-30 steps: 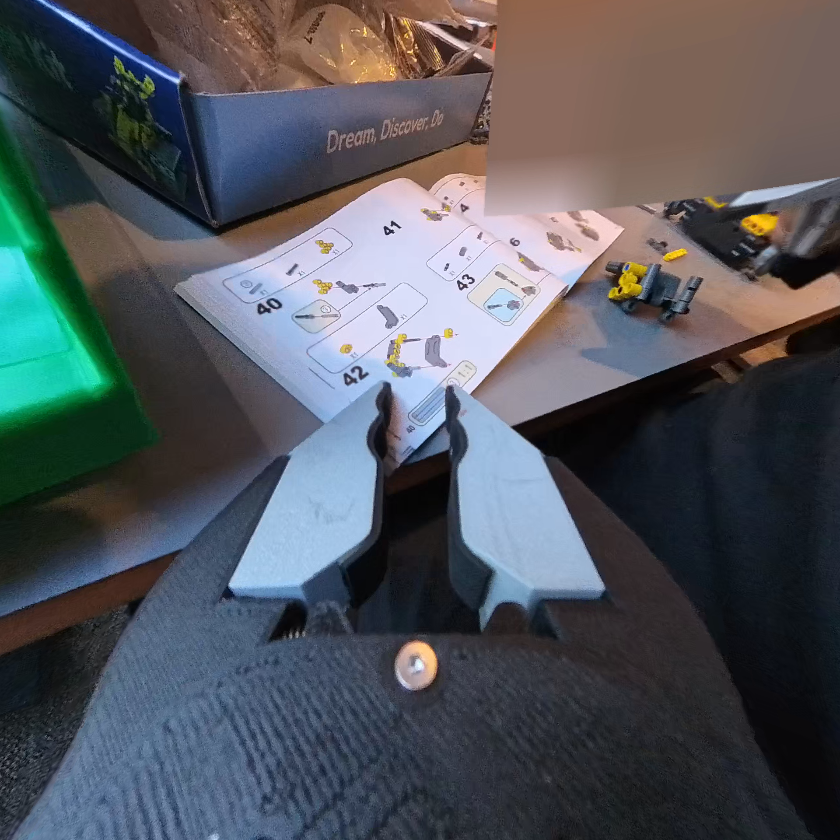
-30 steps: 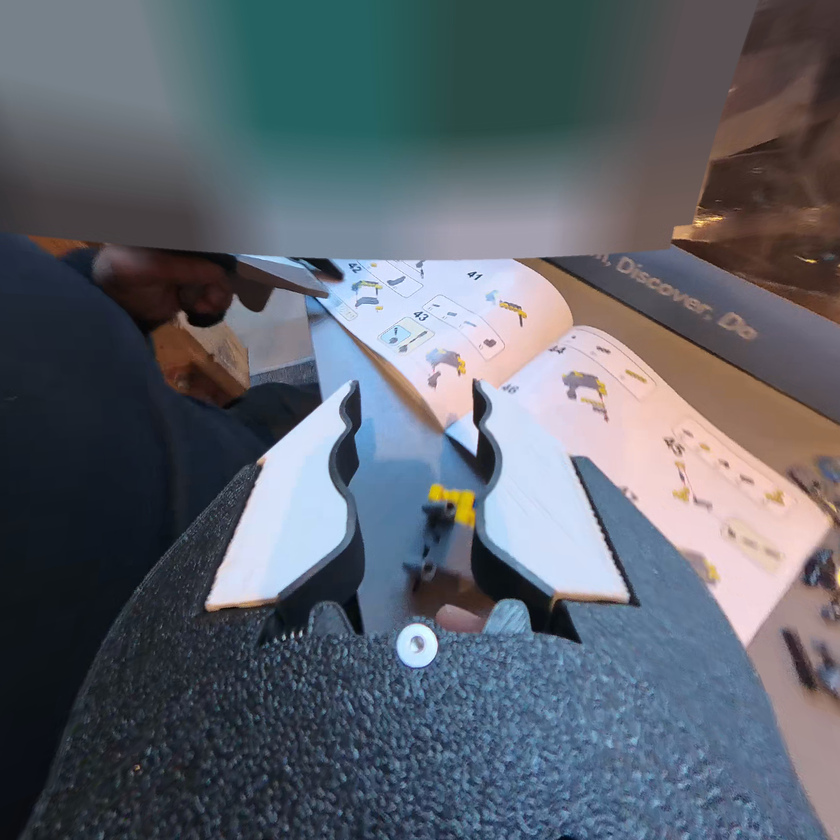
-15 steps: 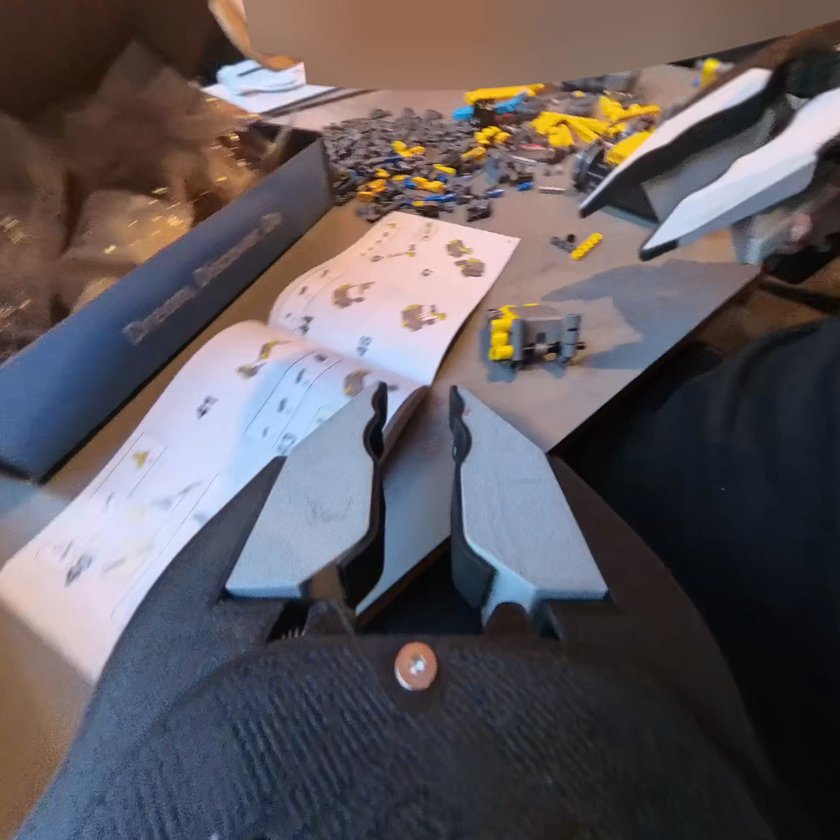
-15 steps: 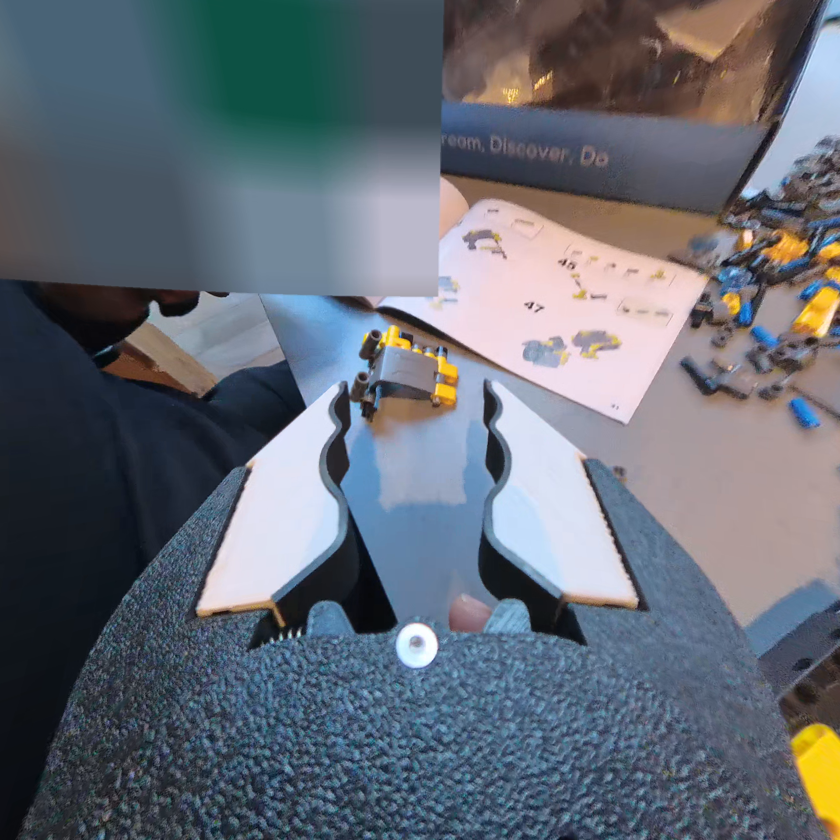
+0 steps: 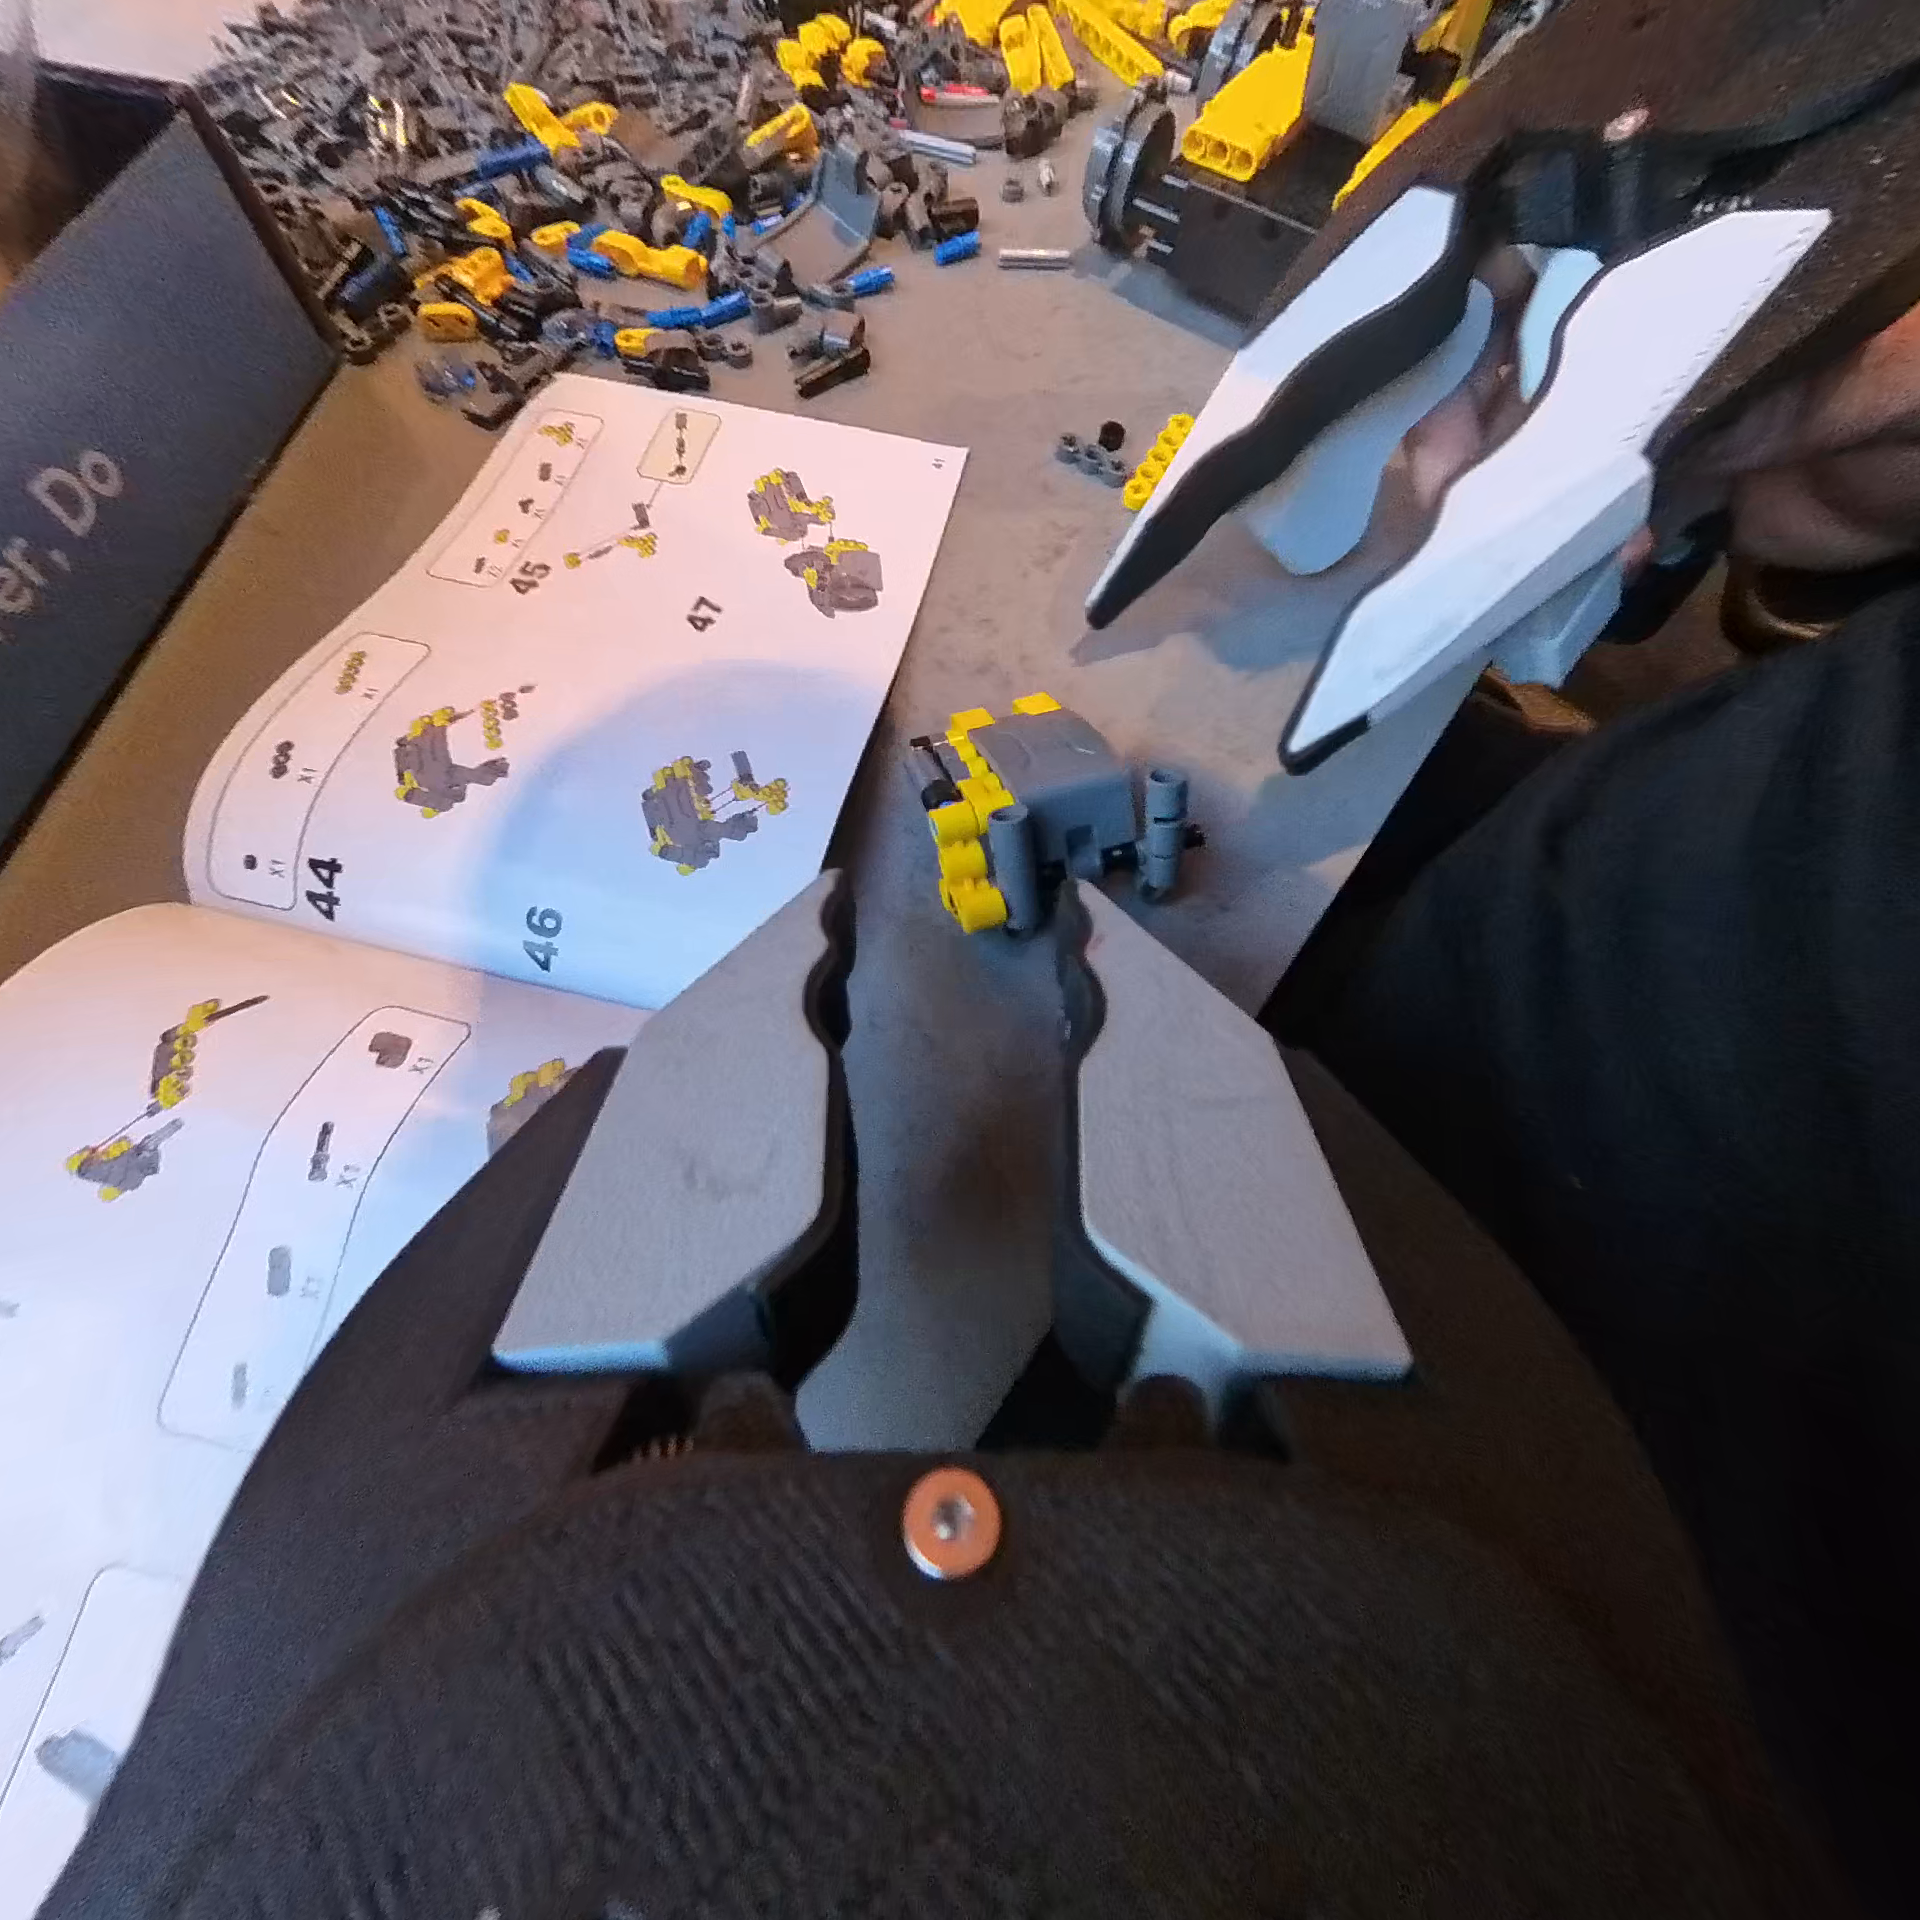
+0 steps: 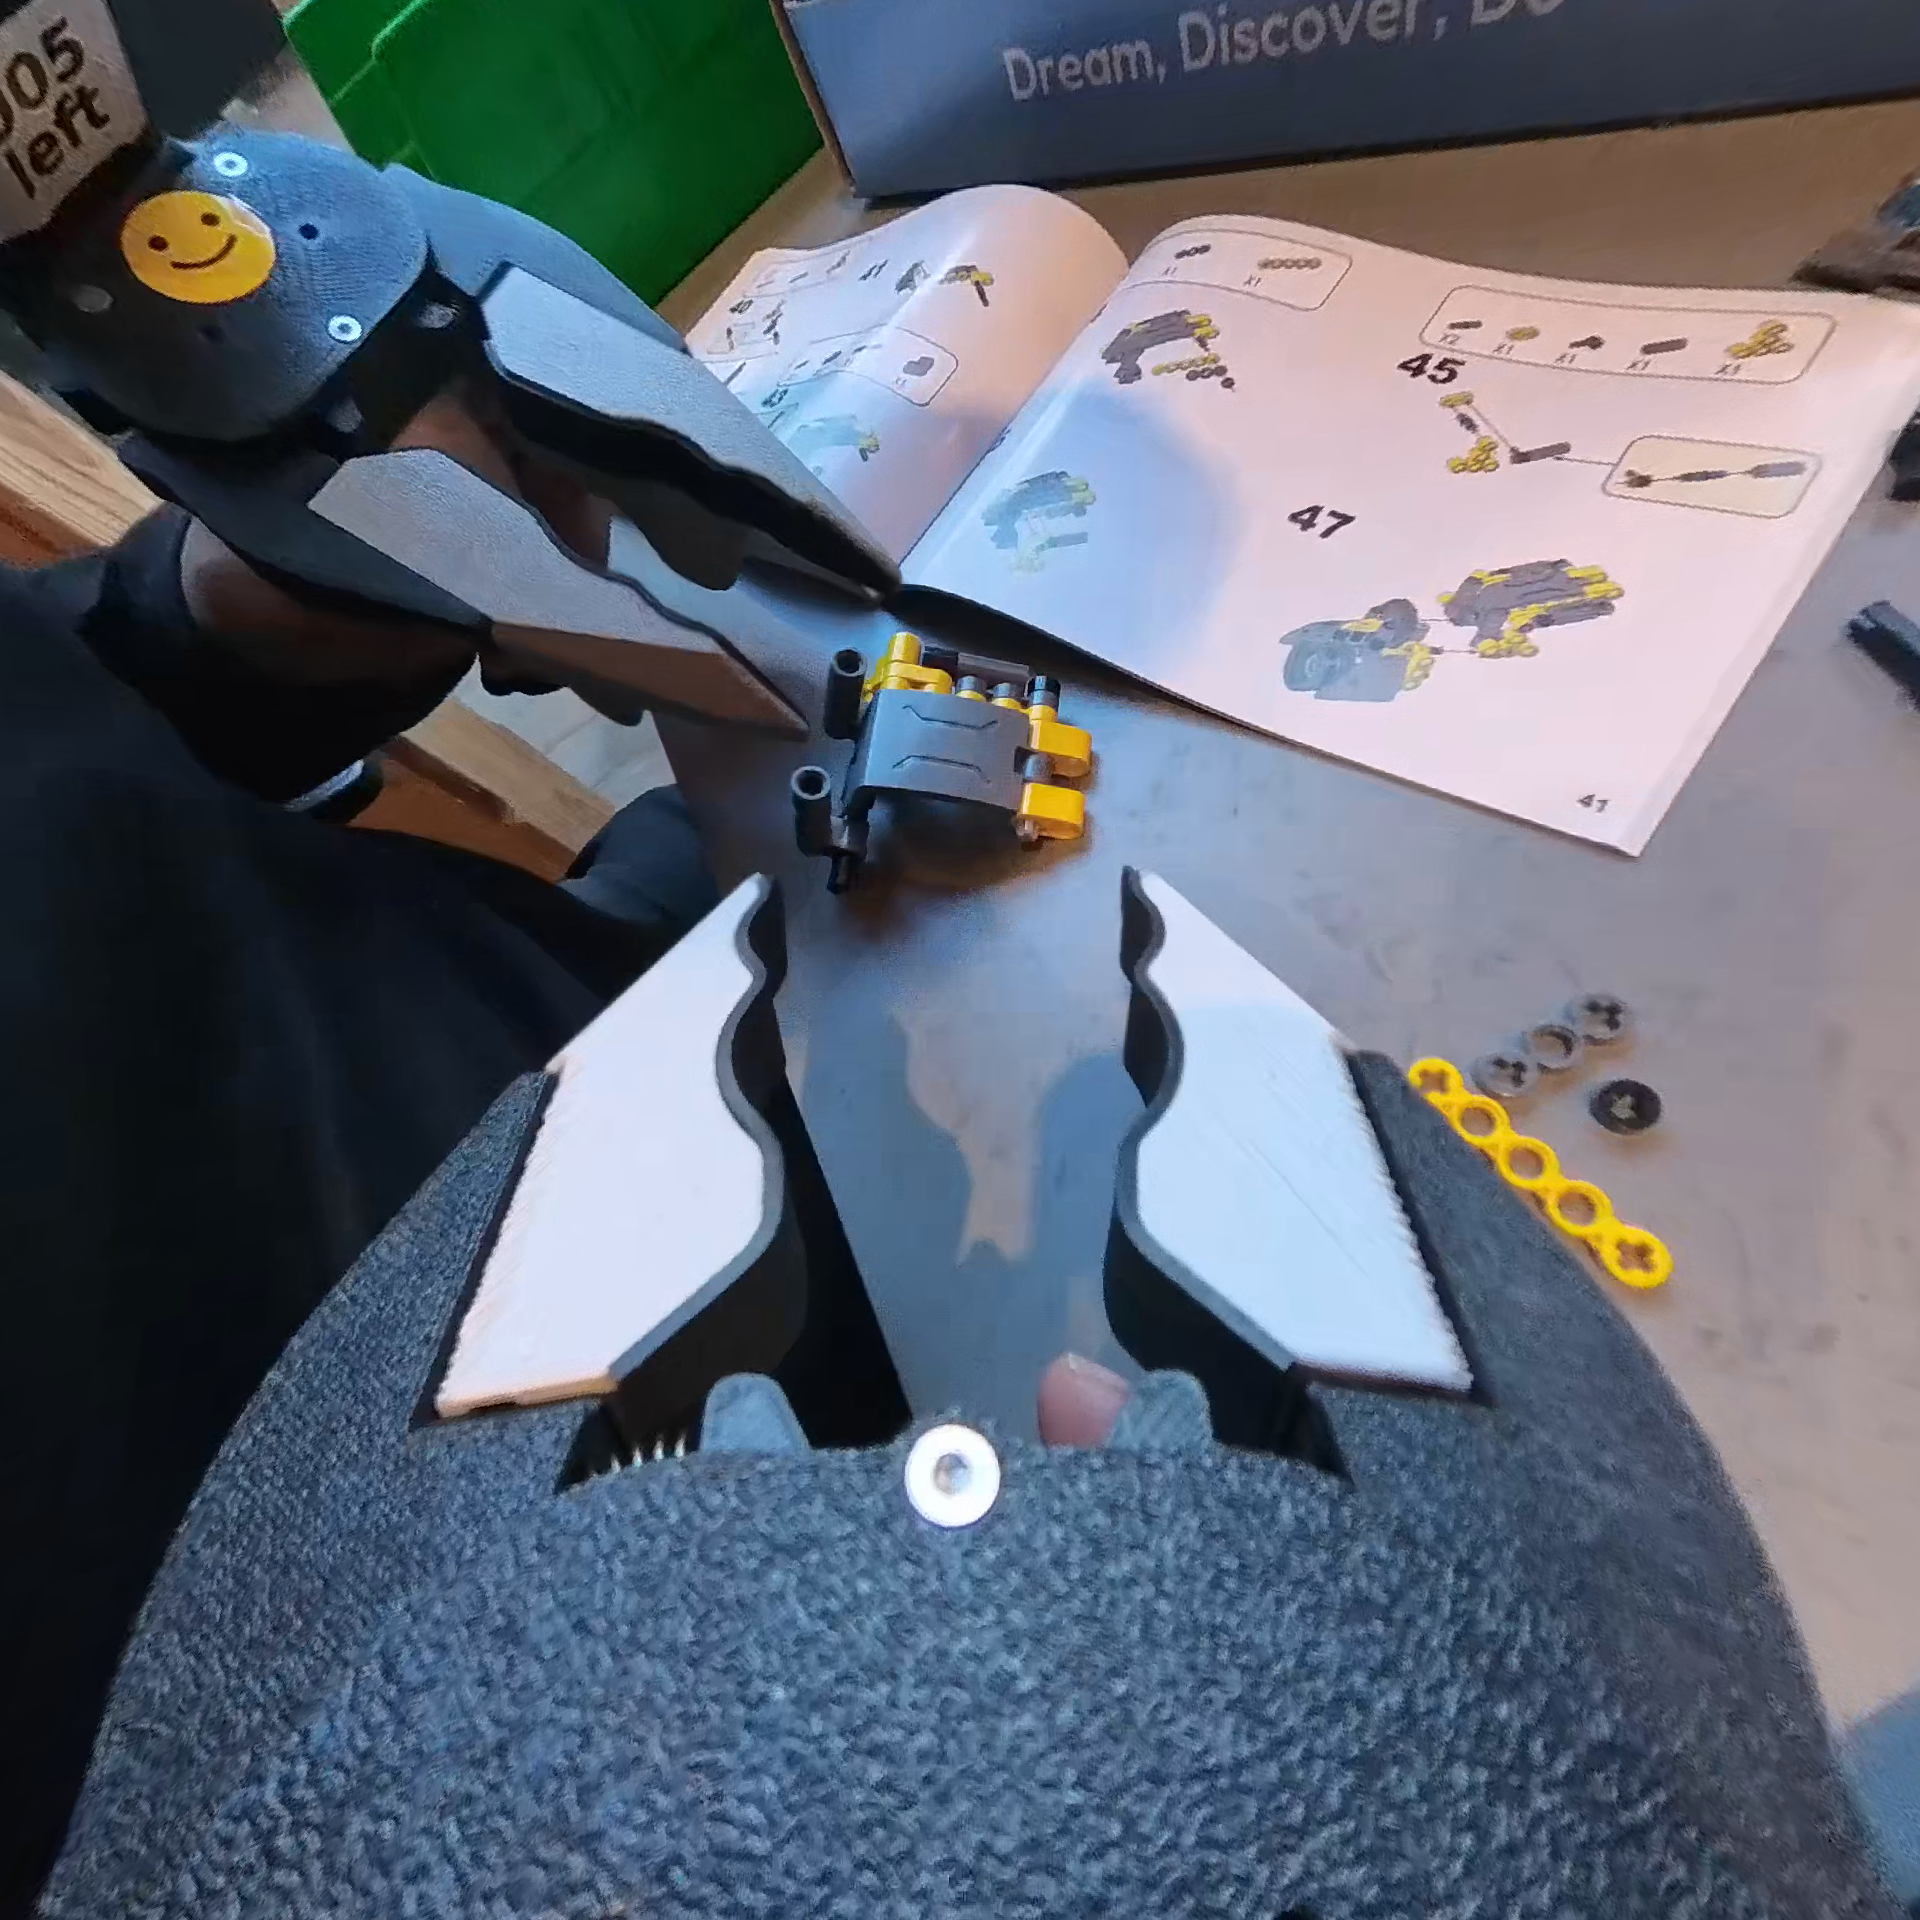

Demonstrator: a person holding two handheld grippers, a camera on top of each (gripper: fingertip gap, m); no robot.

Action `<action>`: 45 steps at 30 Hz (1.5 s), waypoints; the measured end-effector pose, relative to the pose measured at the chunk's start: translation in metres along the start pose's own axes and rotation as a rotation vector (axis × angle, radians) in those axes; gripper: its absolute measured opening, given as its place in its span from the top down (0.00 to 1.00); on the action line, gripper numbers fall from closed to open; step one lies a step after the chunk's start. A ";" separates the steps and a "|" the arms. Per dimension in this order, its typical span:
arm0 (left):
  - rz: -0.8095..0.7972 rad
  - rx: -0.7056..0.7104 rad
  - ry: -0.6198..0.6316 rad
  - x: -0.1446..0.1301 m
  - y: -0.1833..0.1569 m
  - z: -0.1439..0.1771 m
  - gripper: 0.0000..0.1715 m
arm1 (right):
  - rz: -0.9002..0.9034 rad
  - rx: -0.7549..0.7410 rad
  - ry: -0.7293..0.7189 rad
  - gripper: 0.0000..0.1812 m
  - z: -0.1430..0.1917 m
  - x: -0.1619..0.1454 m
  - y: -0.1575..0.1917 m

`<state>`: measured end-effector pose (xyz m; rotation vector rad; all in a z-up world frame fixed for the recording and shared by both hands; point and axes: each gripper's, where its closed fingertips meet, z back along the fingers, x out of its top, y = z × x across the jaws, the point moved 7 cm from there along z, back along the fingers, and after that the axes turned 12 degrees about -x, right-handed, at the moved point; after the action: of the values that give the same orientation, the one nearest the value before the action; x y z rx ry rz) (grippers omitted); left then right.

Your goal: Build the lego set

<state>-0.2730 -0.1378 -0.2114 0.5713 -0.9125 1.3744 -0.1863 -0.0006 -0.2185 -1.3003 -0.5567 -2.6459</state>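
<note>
Tabletop (image 5: 1039, 343): box (image 5: 135, 395), contents perhaps hidden.

The left tool (image 5: 951, 914) had grey fingers, a black textured body, a silver screw and a yellow smiley sticker (image 6: 197, 249); the right tool (image 6: 945, 899) had white fingers. The person wore black sleeves.

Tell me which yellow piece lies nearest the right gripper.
The loose yellow beam with a row of holes, just beside the right gripper; the grey-and-yellow assembly sits farther ahead.
</note>
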 end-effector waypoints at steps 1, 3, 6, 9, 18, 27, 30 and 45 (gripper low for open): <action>0.007 -0.009 0.006 0.000 0.000 -0.002 0.78 | -0.005 0.009 0.007 0.64 -0.003 0.000 -0.001; 0.023 -0.028 0.013 -0.001 0.000 -0.006 0.77 | -0.018 0.035 0.015 0.64 -0.005 0.001 0.000; 0.046 -0.055 0.029 -0.005 -0.002 -0.012 0.77 | -0.034 0.045 0.019 0.66 -0.007 0.002 0.001; 0.043 -0.065 0.025 -0.006 -0.005 -0.016 0.79 | -0.040 0.048 0.021 0.67 -0.009 0.003 0.001; 0.013 -0.059 0.035 -0.006 -0.011 -0.020 0.81 | 0.009 0.027 0.030 0.70 -0.008 0.001 0.003; 0.017 -0.045 0.028 -0.006 -0.015 -0.021 0.81 | 0.010 0.047 0.029 0.73 -0.009 0.000 0.004; 0.020 -0.041 0.031 -0.006 -0.015 -0.021 0.81 | 0.004 0.055 0.025 0.73 -0.008 0.000 0.004; 0.023 -0.028 0.046 -0.005 -0.015 -0.023 0.80 | 0.006 0.081 0.017 0.73 -0.007 0.000 0.005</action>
<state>-0.2529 -0.1244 -0.2261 0.5073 -0.9030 1.3880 -0.1894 -0.0077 -0.2212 -1.2537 -0.6488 -2.5983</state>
